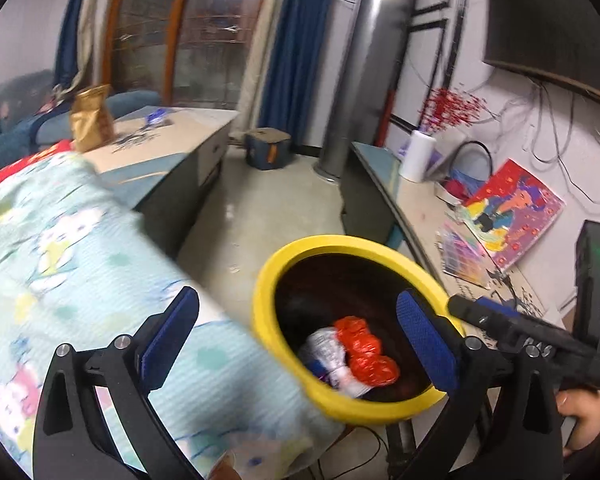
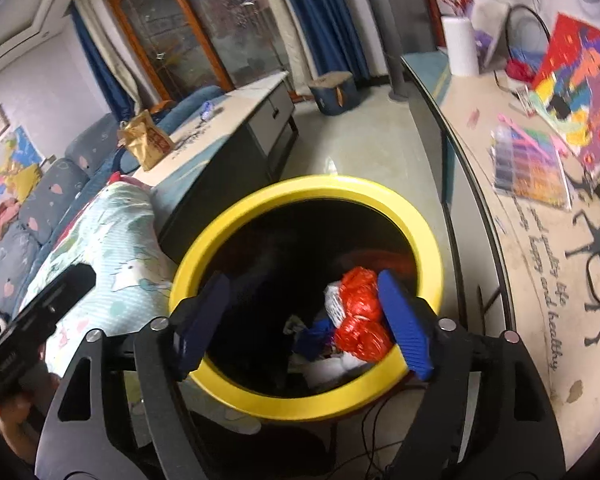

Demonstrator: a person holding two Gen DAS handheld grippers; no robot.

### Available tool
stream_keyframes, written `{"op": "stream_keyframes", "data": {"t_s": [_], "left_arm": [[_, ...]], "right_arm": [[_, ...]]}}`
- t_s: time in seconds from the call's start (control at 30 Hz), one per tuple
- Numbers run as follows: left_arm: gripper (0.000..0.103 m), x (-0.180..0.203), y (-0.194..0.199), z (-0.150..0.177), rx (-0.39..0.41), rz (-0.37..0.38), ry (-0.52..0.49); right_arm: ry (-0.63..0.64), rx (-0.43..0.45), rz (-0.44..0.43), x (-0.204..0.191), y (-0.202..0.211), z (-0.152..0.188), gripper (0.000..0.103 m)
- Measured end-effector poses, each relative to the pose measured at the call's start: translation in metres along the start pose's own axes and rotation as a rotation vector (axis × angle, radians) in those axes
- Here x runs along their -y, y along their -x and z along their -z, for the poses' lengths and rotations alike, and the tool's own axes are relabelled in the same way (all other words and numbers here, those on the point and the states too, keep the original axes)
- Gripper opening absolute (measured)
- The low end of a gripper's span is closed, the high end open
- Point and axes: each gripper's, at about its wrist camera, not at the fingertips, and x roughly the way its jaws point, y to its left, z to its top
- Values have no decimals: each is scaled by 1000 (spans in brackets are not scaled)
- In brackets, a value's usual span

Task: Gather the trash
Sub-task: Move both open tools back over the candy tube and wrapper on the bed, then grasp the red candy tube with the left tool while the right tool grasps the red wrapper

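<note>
both tools, left tool (image 1: pixel 298 336) and right tool (image 2: pixel 302 312), hang spread and empty above the round yellow-rimmed bin (image 2: pixel 424 240); crumpled red wrapper (image 2: pixel 358 316) lies inside. drop step looks done; next, seek more trash.

One round dark bin with a yellow plastic rim (image 2: pixel 284 400) stands on the floor; inside it lies one crumpled orange-red plastic bag (image 2: pixel 360 312), one white printed wrapper (image 1: pixel 332 356) and one scrap of blue material (image 2: pixel 314 336); two black claws with blue ribbed pads, the left claw (image 1: pixel 300 344) and the right claw (image 2: pixel 304 320), are in view; one gold paper snack bag (image 2: pixel 146 144) sits on the far tabletop (image 2: pixel 236 120); one white paper roll (image 2: pixel 462 46) and one bright pixel-pattern picture (image 2: pixel 580 96) are on the near tabletop (image 2: pixel 540 248).
</note>
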Motion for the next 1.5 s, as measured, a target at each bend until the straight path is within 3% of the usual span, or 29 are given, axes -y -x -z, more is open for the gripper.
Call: {"op": "stream_keyframes", "data": {"t_s": [0.2,0.63,1.23,1.5], "left_arm": [[96,-36,36,3,59,-95,28],[96,-97,102,3,158,-222,100],[96,-186,166,24,200,-404,222],[96,-236,194,35,200,-470,309]], "right_arm": [[108,54,-52,-43,16,2,74],[309,54,-216,-131,32,29,80],[538,-46,-403,-243,36,74,82],[605,-106,-444,-288,22,95,82]]}}
